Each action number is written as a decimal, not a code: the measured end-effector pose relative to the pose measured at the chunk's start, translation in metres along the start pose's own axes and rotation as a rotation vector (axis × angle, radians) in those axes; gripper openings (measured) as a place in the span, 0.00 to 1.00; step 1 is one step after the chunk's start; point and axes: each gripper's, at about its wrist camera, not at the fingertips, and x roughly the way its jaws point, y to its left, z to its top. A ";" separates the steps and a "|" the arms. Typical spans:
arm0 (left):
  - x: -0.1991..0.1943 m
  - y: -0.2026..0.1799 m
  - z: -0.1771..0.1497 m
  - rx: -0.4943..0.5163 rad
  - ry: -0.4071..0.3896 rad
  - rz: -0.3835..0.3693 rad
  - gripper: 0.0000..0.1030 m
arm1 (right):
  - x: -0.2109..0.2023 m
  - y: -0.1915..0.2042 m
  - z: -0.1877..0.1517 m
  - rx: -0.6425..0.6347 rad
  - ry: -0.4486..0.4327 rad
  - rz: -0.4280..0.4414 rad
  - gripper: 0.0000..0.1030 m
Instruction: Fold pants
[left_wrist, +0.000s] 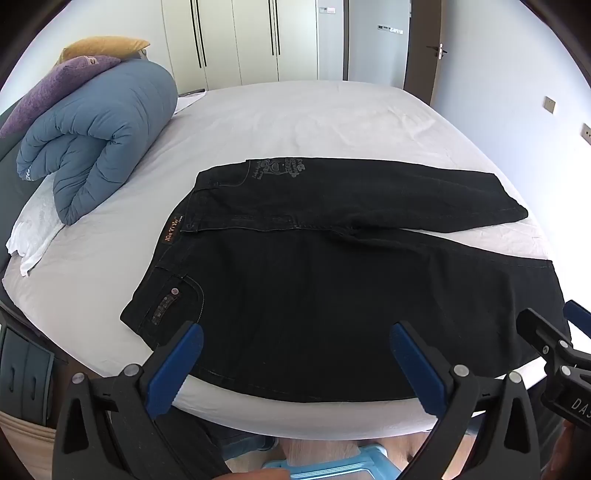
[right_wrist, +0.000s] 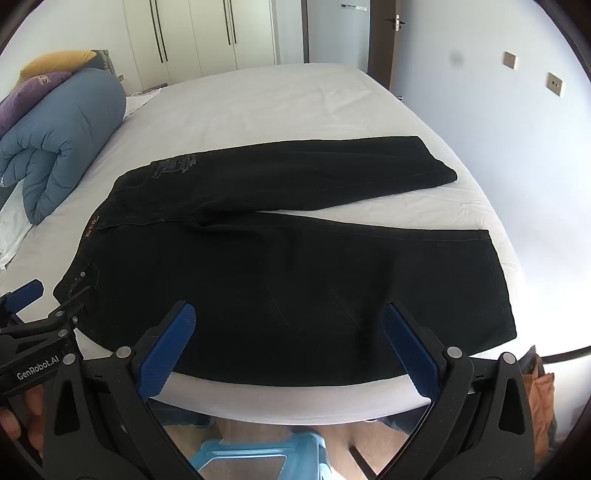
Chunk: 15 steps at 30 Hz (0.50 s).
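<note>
1. Black pants (left_wrist: 332, 280) lie flat on the white bed (left_wrist: 295, 118), waistband left, legs splayed toward the right edge.
2. Left gripper (left_wrist: 295, 354) released, jaws wide, hovering over the near leg's edge; nothing held.
3. Right gripper (right_wrist: 290, 332) likewise spread wide, empty.
4. Only the right view shows the "GenRobot.AI" marking on the neighbouring gripper.
5. Rolled blue duvet (left_wrist: 99, 140) sits far left, apart from the pants.

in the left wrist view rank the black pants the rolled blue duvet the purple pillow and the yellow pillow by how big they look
Largest to smallest as they appear:
1. black pants
2. rolled blue duvet
3. purple pillow
4. yellow pillow

The pants lie nearest the camera, which inflates them. The yellow pillow is partly hidden behind the purple one, so that last pairing is unsure.
</note>
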 end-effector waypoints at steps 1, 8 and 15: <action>0.000 0.000 0.000 -0.001 -0.001 0.000 1.00 | 0.000 0.000 0.000 0.001 -0.001 0.001 1.00; 0.000 -0.001 -0.001 0.006 -0.001 0.009 1.00 | -0.001 0.000 0.000 -0.004 -0.003 -0.001 1.00; 0.001 0.003 0.000 0.006 0.005 0.008 1.00 | -0.002 0.000 0.001 0.001 0.003 0.002 1.00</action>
